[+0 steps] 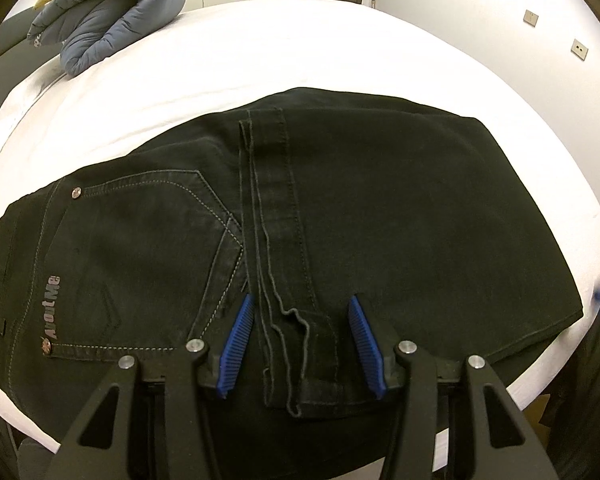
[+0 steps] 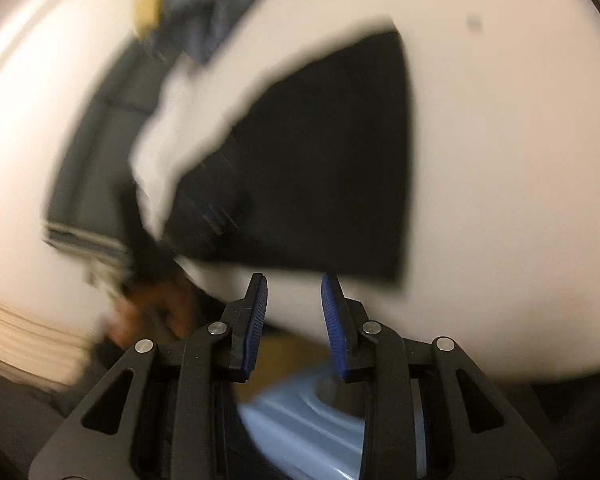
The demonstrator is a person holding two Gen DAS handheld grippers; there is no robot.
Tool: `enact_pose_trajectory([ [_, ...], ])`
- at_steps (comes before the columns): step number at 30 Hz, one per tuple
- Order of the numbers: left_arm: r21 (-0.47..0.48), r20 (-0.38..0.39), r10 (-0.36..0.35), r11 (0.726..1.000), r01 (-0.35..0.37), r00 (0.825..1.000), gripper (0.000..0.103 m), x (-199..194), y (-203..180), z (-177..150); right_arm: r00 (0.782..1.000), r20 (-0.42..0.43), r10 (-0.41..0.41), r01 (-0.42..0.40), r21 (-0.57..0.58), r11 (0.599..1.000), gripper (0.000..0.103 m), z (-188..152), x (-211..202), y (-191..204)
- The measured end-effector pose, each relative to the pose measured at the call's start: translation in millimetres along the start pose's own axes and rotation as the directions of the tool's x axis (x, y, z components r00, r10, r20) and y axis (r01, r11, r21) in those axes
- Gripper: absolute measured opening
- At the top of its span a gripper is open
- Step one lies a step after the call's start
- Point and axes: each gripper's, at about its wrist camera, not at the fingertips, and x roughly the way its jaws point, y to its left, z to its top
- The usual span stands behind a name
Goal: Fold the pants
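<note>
The black pants (image 1: 284, 216) lie folded on the white bed (image 1: 300, 52), their long axis running from nine to three o'clock in the left wrist view, back pocket toward nine. The left gripper (image 1: 302, 344) hangs right over their near edge at six o'clock, jaws spread, with the leg hems (image 1: 300, 360) lying between the blue pads (image 1: 238, 344) but not pinched. The right gripper (image 2: 294, 328) is half spread and holds nothing; its view is badly smeared, so I can only say the pants (image 2: 320, 160) seem to sit at twelve o'clock from it, a little apart. The left hand is plainly nearer, so the next fold likely starts there. A blue-grey jacket (image 1: 112, 20) rests at eleven.
</note>
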Motion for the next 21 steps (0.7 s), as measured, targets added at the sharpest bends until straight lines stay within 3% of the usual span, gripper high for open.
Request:
enact_pose_trajectory([
  [5, -0.005, 0.001, -0.007, 1.000, 0.007, 1.000, 0.053, 0, 3, 0, 0.994, 0.039, 0.101, -0.103, 0.042, 0.994, 0.027, 57, 33, -8],
  [8, -0.006, 0.001, -0.004, 1.000, 0.004, 1.000, 0.053, 1, 4, 0, 0.999, 0.003, 0.051, -0.051, 0.142, 0.989, 0.025, 83, 74, -38],
  [9, -0.005, 0.001, -0.004, 1.000, 0.004, 1.000, 0.053, 2, 4, -1, 0.999, -0.017, 0.027, -0.023, 0.197, 0.980, 0.003, 87, 91, -55],
  [10, -0.007, 0.001, -0.007, 1.000, 0.007, 1.000, 0.053, 2, 5, -1, 0.999, 0.004, 0.034, -0.034, 0.228, 0.973, 0.000, 89, 96, -68],
  [13, -0.012, 0.006, -0.012, 1.000, 0.012, 1.000, 0.053, 3, 7, -1, 0.998, 0.050, 0.032, -0.044, 0.253, 0.966, 0.000, 88, 98, -74],
  [16, -0.024, 0.017, -0.028, 0.999, 0.028, 0.999, 0.053, -2, 10, 0, 0.998, 0.048, -0.048, 0.039, 0.160, 0.986, 0.000, 82, 100, -54],
  [17, -0.041, 0.023, -0.050, 0.998, 0.051, 0.998, 0.053, -7, 15, -1, 0.997, 0.046, -0.061, 0.053, 0.160, 0.986, 0.007, 80, 98, -49],
  [19, -0.136, 0.055, -0.081, 0.987, 0.088, 0.995, 0.056, -24, 36, -7, 0.994, 0.057, -0.092, 0.083, 0.147, 0.986, 0.033, 79, 85, -33],
  [20, -0.181, 0.076, -0.083, 0.979, 0.095, 0.994, 0.060, -32, 47, -11, 0.992, 0.071, -0.102, 0.093, 0.114, 0.989, 0.068, 78, 82, -18],
  [21, -0.255, 0.110, -0.076, 0.961, 0.102, 0.991, 0.069, -45, 66, -19, 0.991, 0.093, -0.093, 0.084, 0.089, 0.992, 0.083, 76, 81, -5],
])
